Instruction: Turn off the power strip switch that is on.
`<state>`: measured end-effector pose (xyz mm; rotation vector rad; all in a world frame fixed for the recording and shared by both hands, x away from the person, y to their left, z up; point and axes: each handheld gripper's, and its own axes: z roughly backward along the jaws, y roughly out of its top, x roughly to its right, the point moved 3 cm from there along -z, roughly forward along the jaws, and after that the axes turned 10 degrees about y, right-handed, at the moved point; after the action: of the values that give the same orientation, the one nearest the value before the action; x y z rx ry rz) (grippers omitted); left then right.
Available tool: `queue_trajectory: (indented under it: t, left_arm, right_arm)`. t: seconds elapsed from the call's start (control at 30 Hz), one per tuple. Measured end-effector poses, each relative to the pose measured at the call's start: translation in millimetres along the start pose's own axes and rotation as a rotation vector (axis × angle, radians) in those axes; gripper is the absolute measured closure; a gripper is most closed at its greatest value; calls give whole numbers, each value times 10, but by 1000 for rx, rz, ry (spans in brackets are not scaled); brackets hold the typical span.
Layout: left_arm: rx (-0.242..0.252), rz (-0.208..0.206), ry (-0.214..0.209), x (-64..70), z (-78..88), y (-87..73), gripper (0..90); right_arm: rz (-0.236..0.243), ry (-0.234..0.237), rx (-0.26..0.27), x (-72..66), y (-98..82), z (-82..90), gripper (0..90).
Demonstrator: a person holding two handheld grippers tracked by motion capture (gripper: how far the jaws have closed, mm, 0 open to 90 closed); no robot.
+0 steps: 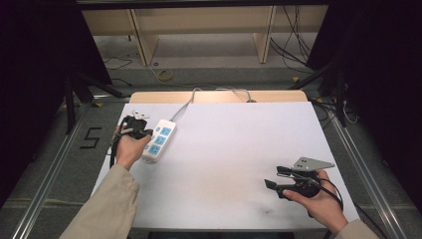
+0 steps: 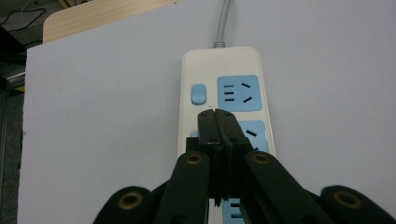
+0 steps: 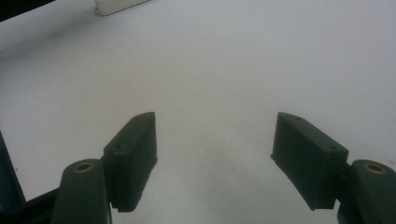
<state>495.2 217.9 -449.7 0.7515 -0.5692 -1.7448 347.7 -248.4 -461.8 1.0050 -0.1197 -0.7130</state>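
Note:
A white power strip [image 1: 159,141] with blue sockets lies at the left of the white table [image 1: 239,129]. Its grey cable [image 1: 186,104] runs off the far edge. A hand holds my left gripper [image 1: 144,132] at the strip's left side. In the left gripper view its jaws are shut with nothing between them, and my left gripper [image 2: 215,114] has its tips over the power strip [image 2: 224,88], just below the blue switch [image 2: 198,94]. Whether they touch it I cannot tell. My right gripper [image 1: 273,177] rests open at the near right. In its own view my right gripper [image 3: 215,135] has only bare table between the jaws.
A wooden board [image 1: 219,96] sticks out beyond the table's far edge. Behind it stand light wooden shelves [image 1: 199,30] with cables on the floor. Metal rails [image 1: 363,169] run along both sides of the table. A corner of the power strip [image 3: 119,4] shows far off.

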Motion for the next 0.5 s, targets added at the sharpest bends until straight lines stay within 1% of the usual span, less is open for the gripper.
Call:
queue_trajectory:
  t: [0.17, 0.5]
  left_arm:
    - [-8, -2, 6, -16, -35, -5, 898]
    - [-14, -7, 1, 5, -99, 23, 898]
  right_arm:
    - [3, -2, 0, -6, 2, 1, 311]
    - [-1, -2, -2, -3, -1, -2, 311]
